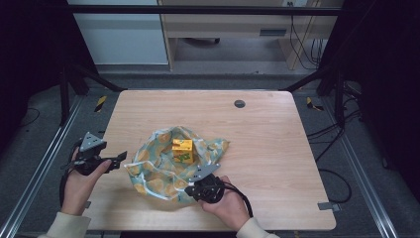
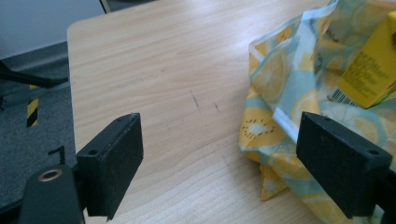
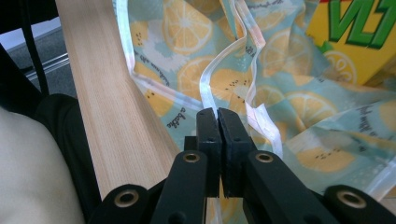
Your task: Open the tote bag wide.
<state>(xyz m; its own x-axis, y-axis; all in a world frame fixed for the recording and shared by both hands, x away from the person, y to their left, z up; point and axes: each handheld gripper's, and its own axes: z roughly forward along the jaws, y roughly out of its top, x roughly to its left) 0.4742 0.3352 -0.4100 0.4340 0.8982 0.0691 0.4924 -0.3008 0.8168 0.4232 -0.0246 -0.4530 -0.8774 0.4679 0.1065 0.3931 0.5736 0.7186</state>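
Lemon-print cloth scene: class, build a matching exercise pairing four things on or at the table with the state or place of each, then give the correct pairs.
Column 1:
1. left gripper
2. right gripper
3. yellow carton
4. lemon-print cloth

Column 2:
A. stands on the cloth
B. jaws shut on a cloth edge
C. lies crumpled on the wooden table
D. jaws open beside the cloth, holding nothing

Pairs: 1-D, 2-B, 3-A, 4-C
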